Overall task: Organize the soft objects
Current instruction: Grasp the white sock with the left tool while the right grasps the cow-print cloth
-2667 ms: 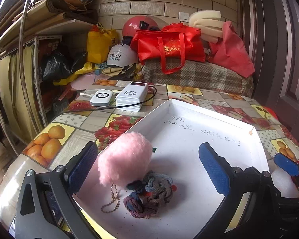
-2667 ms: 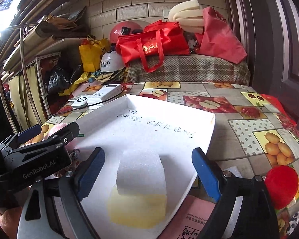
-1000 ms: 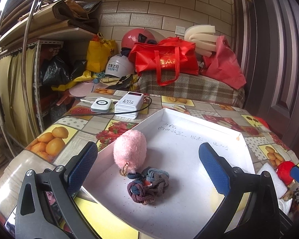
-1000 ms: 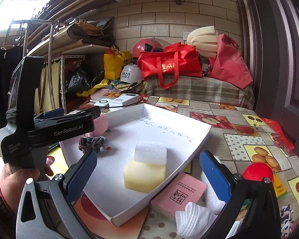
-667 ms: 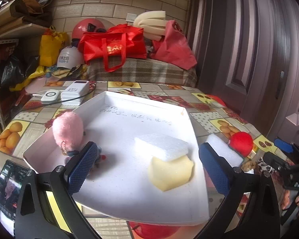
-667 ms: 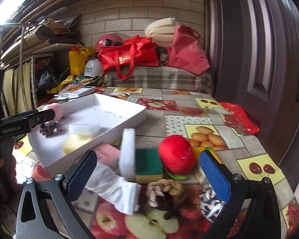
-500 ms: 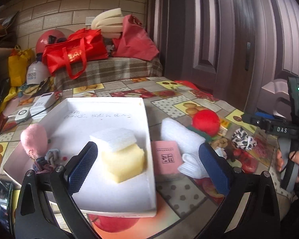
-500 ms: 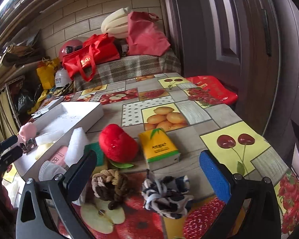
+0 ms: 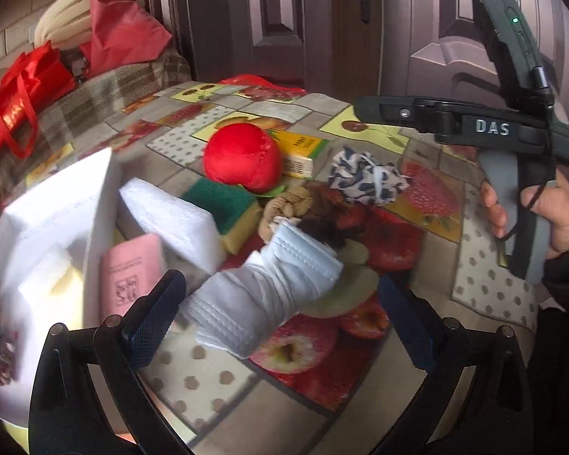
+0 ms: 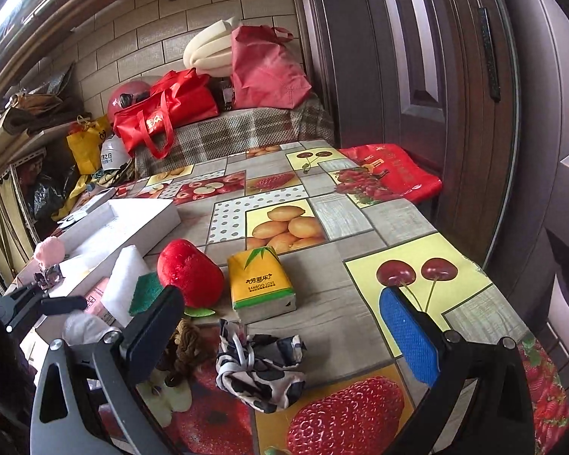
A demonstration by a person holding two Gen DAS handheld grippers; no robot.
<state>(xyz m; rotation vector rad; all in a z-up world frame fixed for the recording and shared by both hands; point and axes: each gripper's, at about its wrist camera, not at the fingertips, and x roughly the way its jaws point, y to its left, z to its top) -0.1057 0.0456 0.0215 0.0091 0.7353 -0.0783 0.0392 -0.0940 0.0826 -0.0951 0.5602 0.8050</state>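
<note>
We see a white folded cloth (image 9: 269, 295) lying nearest, tilted across the fruit-print table. Beyond it sit a brown knotted rope (image 9: 307, 208), a black-and-white scrunched fabric (image 10: 261, 371) and a red plush apple (image 9: 242, 157) — the apple rests against a green-topped sponge (image 9: 223, 204) beside a white foam block (image 9: 170, 223).

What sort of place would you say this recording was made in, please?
Probably a cluttered home storeroom or entry room: a fruit-print oilcloth table beside a dark panelled door, with helmets, red bags and packed shelves against a tiled wall.

tan brick wall (image 10: 193, 34), dark panelled door (image 10: 409, 57) (daylight at upper left), fruit-print tablecloth (image 10: 334, 212).
</note>
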